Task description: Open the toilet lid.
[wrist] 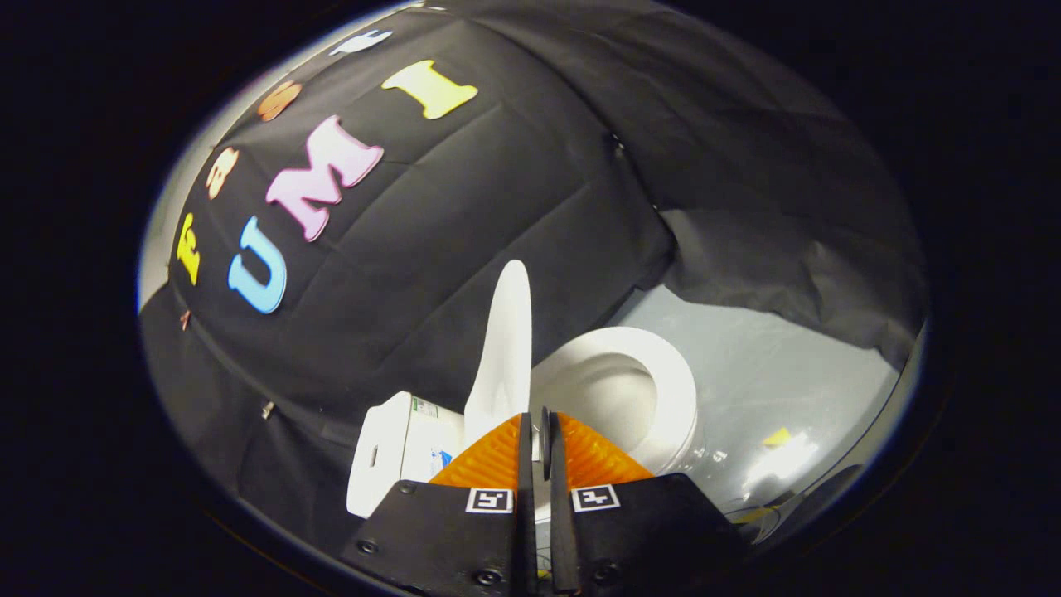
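The white toilet lid stands raised, nearly upright and seen edge-on, rising just beyond my fingertips, with its lower end hidden behind one finger. Beside it lies the open white seat ring and bowl. On the lid's other side sits the white tank against the black cloth wall. My gripper is close in front of the lid's base, its fingers drawn together with only a thin slit between them. A sliver of white shows through the slit. I see no clear hold on the lid.
Black cloth hangs behind the toilet and drapes down beyond the bowl. Glossy grey floor spreads past the bowl, with a small yellow scrap lying on it.
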Demonstrator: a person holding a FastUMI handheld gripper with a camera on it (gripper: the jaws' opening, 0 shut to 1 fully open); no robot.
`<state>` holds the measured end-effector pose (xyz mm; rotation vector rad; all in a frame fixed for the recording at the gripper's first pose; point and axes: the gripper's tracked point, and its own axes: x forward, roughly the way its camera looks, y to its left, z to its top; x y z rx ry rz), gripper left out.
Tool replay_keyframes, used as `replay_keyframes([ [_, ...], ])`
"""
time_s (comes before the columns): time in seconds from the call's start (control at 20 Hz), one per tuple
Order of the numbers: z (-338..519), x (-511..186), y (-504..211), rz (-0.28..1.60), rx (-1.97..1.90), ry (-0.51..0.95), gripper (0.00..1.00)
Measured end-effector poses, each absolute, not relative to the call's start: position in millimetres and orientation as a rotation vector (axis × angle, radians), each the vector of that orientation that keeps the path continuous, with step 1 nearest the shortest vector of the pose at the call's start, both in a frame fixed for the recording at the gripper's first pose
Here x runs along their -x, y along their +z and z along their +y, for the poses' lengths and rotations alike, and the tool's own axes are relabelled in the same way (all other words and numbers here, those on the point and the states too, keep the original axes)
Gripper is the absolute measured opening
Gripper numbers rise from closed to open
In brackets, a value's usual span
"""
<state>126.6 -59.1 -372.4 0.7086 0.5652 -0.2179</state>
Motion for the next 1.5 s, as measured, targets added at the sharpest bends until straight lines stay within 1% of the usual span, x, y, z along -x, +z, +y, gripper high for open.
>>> replay_keyframes([
  [0.45, 11.1, -140.3, -305.2, 0.515, -0.418, -0.181, 0.12],
  [0.5, 16.3, -136.6, -303.5, 0.505, -0.392, -0.212, 0.12],
  [0.55, 24.6, -141.3, -287.2, 0.507, -0.368, -0.215, 0.08],
  [0.6, 31.4, -143.6, -292.1, 0.502, -0.339, -0.225, 0.05],
  [0.95, 99.7, -153.4, -255.6, 0.488, -0.184, -0.169, 0.05],
  [1.5, 194.3, -160.9, -227.0, 0.461, -0.015, -0.090, 0.05],
])
